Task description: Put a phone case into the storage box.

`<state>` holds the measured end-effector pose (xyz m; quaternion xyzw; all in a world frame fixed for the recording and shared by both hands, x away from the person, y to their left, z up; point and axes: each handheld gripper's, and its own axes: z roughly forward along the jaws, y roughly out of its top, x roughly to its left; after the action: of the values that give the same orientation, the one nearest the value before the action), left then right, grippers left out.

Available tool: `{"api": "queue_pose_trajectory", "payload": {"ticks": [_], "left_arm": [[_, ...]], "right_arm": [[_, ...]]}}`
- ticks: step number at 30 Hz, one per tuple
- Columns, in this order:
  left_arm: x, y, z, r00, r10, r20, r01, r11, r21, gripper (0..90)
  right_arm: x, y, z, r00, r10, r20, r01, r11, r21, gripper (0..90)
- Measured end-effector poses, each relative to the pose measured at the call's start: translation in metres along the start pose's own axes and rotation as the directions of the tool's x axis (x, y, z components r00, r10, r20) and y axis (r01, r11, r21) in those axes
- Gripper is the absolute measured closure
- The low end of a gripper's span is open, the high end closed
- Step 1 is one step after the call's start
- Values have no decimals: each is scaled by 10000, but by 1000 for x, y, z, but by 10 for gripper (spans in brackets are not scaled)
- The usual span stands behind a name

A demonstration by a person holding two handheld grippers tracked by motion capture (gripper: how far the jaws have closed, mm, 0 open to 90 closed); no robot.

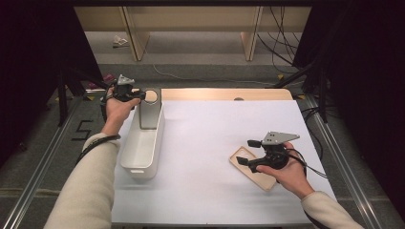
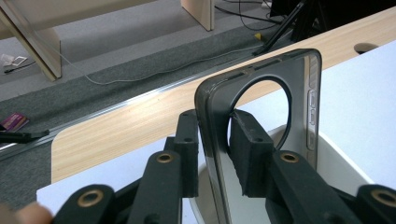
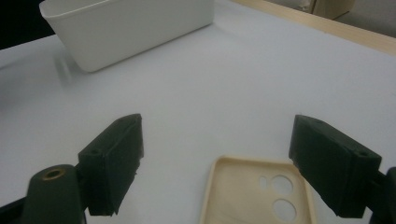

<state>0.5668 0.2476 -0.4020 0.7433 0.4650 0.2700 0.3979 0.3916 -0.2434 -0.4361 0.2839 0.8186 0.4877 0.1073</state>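
Jaws of the left gripper (image 2: 212, 154) pinch a grey phone case (image 2: 261, 121) upright over the far end of the white bin (image 1: 143, 148) at table left, seemingly releasing it, while the right gripper (image 3: 217, 163), jaws open, hovers over the beige case (image 3: 257, 191) near right, likely next to be grasped.

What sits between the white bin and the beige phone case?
Nothing: bare white tabletop separates the white plastic bin from the beige phone case, seen in the high view.

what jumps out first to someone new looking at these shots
The grey phone case stands upright in the white bin at the table's left, its edge between the left gripper's jaws. On the right, a beige case lies flat on the white sheet below the open right gripper.
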Motion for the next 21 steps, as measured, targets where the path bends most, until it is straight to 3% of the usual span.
{"api": "queue_pose_trajectory", "payload": {"ticks": [11,17,21], "left_arm": [[-1,2,3,9992,51,-392,-34,9990,435,602],[-1,2,1,9984,-370,-438,389,9984,418,451],[-1,2,-3,9989,-221,-403,232,9993,293,344]], "right_arm": [[0,0,0,10000,-3,-26,3,10000,6,186],[0,0,0,10000,24,-10,-24,10000,40,185],[-1,0,0,10000,62,39,-62,10000,53,186]]}}
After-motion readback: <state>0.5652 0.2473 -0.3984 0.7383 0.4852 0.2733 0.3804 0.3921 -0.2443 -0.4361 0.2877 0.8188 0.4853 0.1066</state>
